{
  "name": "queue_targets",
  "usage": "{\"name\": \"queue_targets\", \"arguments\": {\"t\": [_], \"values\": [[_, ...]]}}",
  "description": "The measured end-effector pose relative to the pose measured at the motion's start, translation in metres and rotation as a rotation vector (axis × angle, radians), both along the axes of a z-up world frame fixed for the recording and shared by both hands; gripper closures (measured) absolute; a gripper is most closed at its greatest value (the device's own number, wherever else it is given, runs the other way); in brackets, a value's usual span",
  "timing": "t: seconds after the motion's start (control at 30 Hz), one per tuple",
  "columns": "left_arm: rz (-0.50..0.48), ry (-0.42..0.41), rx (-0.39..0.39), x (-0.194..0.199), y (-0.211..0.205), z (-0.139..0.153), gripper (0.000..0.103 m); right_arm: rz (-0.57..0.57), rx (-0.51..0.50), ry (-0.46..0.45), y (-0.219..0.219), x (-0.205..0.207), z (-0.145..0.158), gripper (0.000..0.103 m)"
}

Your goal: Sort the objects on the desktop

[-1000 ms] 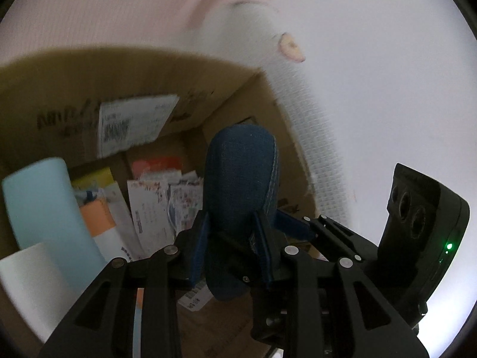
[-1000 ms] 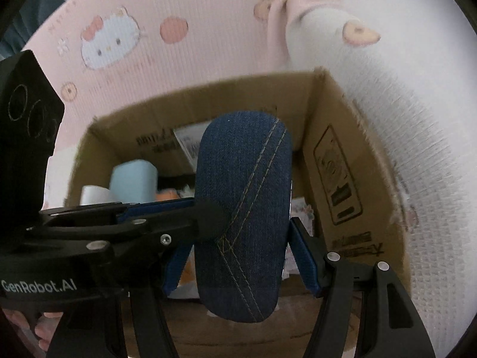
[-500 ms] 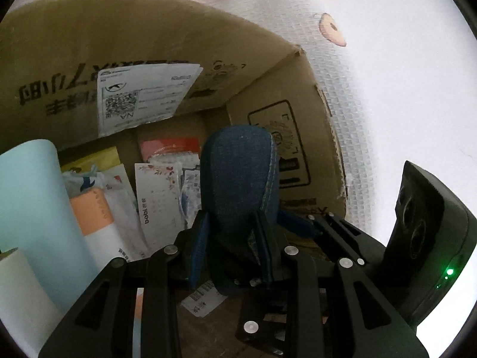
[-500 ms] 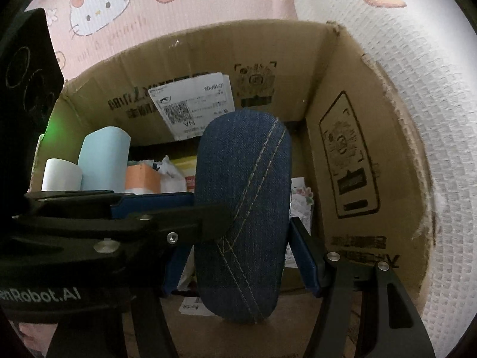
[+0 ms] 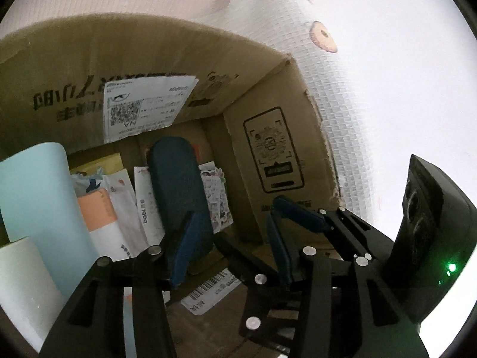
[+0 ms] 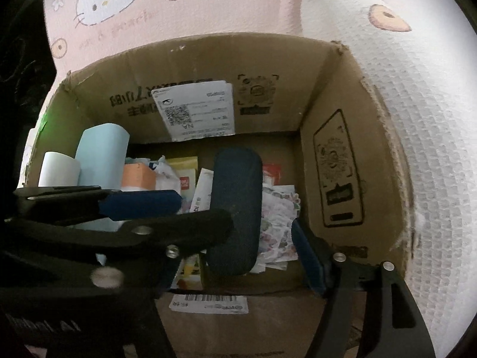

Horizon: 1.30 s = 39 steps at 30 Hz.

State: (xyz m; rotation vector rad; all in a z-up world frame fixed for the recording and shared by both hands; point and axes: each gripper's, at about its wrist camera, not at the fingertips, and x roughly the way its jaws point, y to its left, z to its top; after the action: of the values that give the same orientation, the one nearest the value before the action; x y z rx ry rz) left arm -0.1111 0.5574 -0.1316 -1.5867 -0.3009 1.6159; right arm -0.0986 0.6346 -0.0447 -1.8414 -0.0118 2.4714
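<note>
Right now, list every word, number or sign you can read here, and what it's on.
"NA": upside down on the white shipping label on the cardboard box far wall.
Rest of that label: too small.
Black print on the box walls: upside down, too blurred.
Barcode sticker: text too small.

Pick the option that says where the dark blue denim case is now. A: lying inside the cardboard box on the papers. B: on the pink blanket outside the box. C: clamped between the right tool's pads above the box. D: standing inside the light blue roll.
A: the denim case lies inside the cardboard box on the loose papers, with both tools' pads spread clear of it.
</note>
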Motion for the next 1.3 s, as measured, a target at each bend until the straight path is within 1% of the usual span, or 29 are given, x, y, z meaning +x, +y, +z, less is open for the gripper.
{"name": "queue_targets", "arguments": {"t": [0.1,0.2,0.27,0.3,0.37,0.4,0.53,0.63,0.73,0.8,0.87,0.93,1.0,1.03,1.17,1.27,1.3], "values": [[-0.004,0.044,0.000,0.001,0.002,0.008,0.050,-0.022,-0.003,0.015,0.008,0.003,0.006,0.034],[-0.014,0.095,-0.011,0.004,0.001,0.017,0.049,-0.023,0.015,0.025,0.005,0.008,0.013,0.034],[-0.056,0.121,-0.013,0.007,0.003,0.024,0.049,-0.023,0.037,0.027,0.003,0.012,0.017,0.034],[-0.075,0.148,-0.022,0.010,0.002,0.029,0.049,-0.020,0.050,0.026,0.001,0.011,0.017,0.034],[-0.087,0.230,-0.049,0.016,-0.001,0.041,0.049,-0.015,0.079,0.032,-0.004,0.018,0.024,0.034],[-0.100,0.291,-0.057,0.020,-0.004,0.049,0.049,-0.010,0.095,0.034,-0.007,0.022,0.027,0.034],[-0.132,0.432,-0.093,0.035,-0.010,0.065,0.048,0.006,0.160,0.049,-0.020,0.035,0.042,0.033],[-0.128,0.530,-0.118,0.043,-0.021,0.073,0.046,-0.011,0.194,0.056,-0.027,0.040,0.053,0.033],[-0.125,0.636,-0.147,0.054,-0.031,0.081,0.044,-0.027,0.164,0.059,-0.030,0.049,0.060,0.032],[-0.143,0.745,-0.176,0.068,-0.037,0.088,0.043,-0.033,0.143,0.060,-0.034,0.055,0.063,0.032],[-0.164,0.849,-0.204,0.081,-0.041,0.093,0.043,-0.040,0.144,0.060,-0.037,0.060,0.065,0.032],[-0.168,0.937,-0.207,0.094,-0.049,0.099,0.043,-0.040,0.153,0.069,-0.041,0.064,0.067,0.032],[-0.164,0.961,-0.192,0.099,-0.057,0.104,0.043,-0.038,0.160,0.080,-0.044,0.070,0.070,0.032],[-0.158,0.961,-0.184,0.101,-0.062,0.106,0.042,-0.036,0.159,0.086,-0.047,0.074,0.074,0.032],[-0.135,0.903,-0.165,0.100,-0.084,0.108,0.041,-0.042,0.147,0.115,-0.052,0.085,0.085,0.030],[-0.117,0.874,-0.175,0.098,-0.095,0.105,0.037,-0.056,0.123,0.129,-0.056,0.094,0.089,0.025],[-0.113,0.868,-0.179,0.098,-0.099,0.103,0.036,-0.058,0.111,0.131,-0.057,0.096,0.090,0.024]]}}
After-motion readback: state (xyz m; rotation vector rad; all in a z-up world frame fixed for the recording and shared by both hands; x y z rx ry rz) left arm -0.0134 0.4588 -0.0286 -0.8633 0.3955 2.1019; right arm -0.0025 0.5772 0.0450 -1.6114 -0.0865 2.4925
